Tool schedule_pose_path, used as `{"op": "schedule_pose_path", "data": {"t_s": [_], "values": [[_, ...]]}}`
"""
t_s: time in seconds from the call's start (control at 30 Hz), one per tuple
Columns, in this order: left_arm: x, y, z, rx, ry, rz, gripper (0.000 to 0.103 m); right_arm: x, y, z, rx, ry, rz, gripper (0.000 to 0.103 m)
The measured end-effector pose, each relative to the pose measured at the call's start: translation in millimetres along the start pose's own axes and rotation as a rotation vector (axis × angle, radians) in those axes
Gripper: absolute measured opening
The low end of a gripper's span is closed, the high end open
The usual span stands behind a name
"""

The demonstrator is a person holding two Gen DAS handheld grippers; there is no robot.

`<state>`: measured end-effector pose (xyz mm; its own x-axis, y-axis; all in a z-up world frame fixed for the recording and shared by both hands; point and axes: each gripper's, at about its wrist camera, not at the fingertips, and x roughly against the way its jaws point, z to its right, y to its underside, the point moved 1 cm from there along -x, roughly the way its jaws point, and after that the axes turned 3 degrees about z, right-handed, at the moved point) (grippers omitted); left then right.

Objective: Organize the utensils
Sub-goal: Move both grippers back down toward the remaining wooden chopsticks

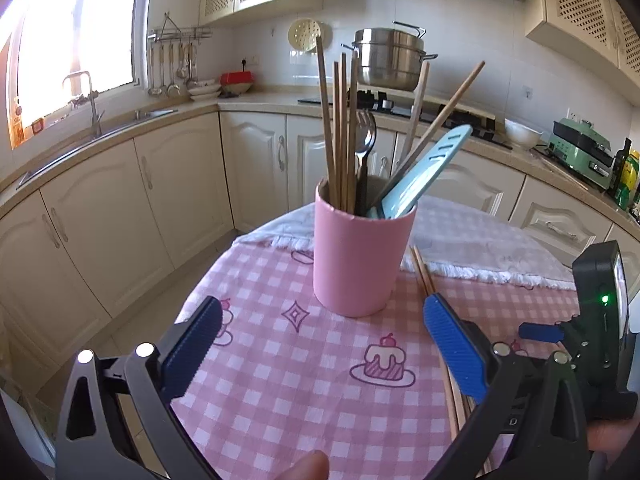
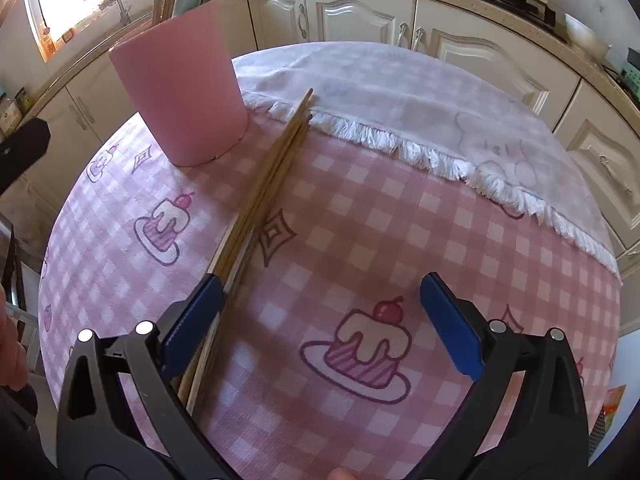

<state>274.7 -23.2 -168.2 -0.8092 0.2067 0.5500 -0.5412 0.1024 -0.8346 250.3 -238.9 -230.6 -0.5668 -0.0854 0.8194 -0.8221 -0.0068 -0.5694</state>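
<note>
Several loose chopsticks (image 2: 264, 192) lie in a bundle on the pink checked tablecloth (image 2: 360, 240), their far tips reaching the fringed white cloth (image 2: 400, 92) laid over the table's far edge. Just beside them stands the pink cup (image 1: 360, 256), holding more chopsticks (image 1: 340, 128), a fork (image 1: 366, 136) and a blue spatula (image 1: 424, 172). Left gripper (image 1: 320, 320) faces the cup, jaws apart and empty. Right gripper (image 2: 320, 304) hovers spread wide, its left finger (image 2: 196, 320) over the bundle's near end.
</note>
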Motion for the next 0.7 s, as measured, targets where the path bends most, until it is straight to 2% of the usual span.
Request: {"op": "schedule_pose_path", "data": {"t_s": [0.17,0.3,0.5,0.57,0.7], "values": [[-8,4,5,-0.024,-0.004,-0.032,0.099,-2,-5,-10,0.05,0.041,-0.013,0.097],[-17,9,9,-0.039,-0.015,-0.069,0.099,-4,-11,-11,0.042,0.062,-0.025,0.097],[-26,15,15,-0.064,-0.008,-0.114,0.099,2,-9,5,0.032,0.07,-0.037,0.097],[-30,17,21,-0.087,0.0,-0.131,0.099,2,-6,14,0.047,0.123,-0.06,0.092],[-45,22,40,-0.148,0.028,-0.188,0.099,3,-5,33,-0.018,0.053,-0.055,0.091]]}}
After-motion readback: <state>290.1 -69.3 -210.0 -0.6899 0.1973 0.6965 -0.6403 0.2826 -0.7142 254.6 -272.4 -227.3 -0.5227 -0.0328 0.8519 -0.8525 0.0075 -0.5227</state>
